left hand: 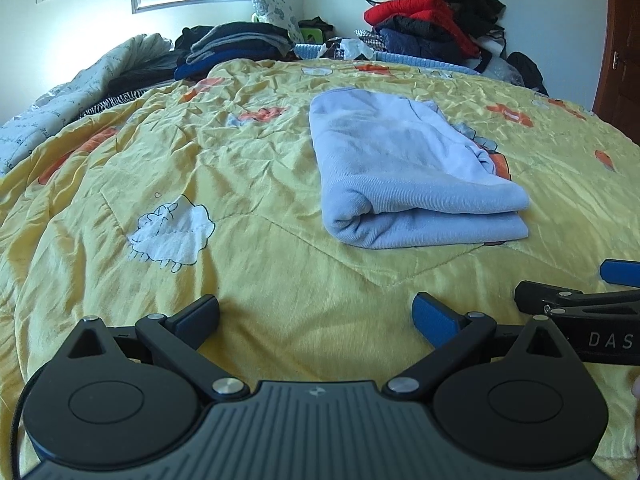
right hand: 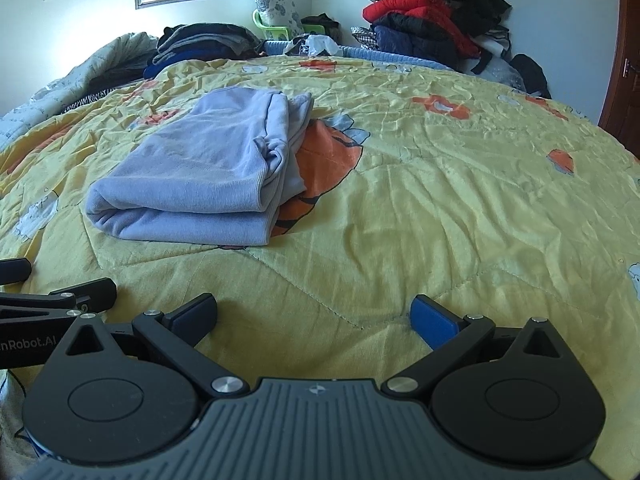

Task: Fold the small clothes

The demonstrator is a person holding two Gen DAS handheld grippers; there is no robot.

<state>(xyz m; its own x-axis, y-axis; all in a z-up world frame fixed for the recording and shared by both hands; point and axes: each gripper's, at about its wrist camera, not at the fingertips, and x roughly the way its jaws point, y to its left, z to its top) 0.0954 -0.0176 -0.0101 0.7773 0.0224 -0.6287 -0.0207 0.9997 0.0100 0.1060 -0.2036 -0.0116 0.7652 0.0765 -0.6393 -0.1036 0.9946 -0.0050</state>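
Left wrist view. The left gripper (left hand: 316, 312) hovers low over the yellow quilt (left hand: 280, 288), its jaws spread wide with nothing between them. At about 1 o'clock from it lies the pale blue garment (left hand: 404, 168), folded into a compact oblong with its rolled edge facing the camera; it rests flat on the quilt, apart from both tools. At 3 o'clock the black fingers of the right gripper (left hand: 576, 296) enter the frame, just beside the left gripper.

Right wrist view. The left gripper's fingers show at 9 o'clock. The pale blue garment (right hand: 200, 176) sits at about 11 o'clock from the right gripper (right hand: 314, 314), whose jaws are likewise spread and hold nothing. Loose layers of cloth bunch along the garment's right edge, over an orange print on the quilt. At 12 o'clock and beyond, along the far edge of the bed, are stacks of dark clothes (right hand: 200, 42) and a red jacket (right hand: 416, 8) on a heap.

Step in hand, as judged: this garment appears folded and released, with both tools drawn clear. The next move probably calls either for tidying the bunched right edge, which needs a light pinch on the top layers only, or for fetching another small item; none lies within easy reach on the open quilt.
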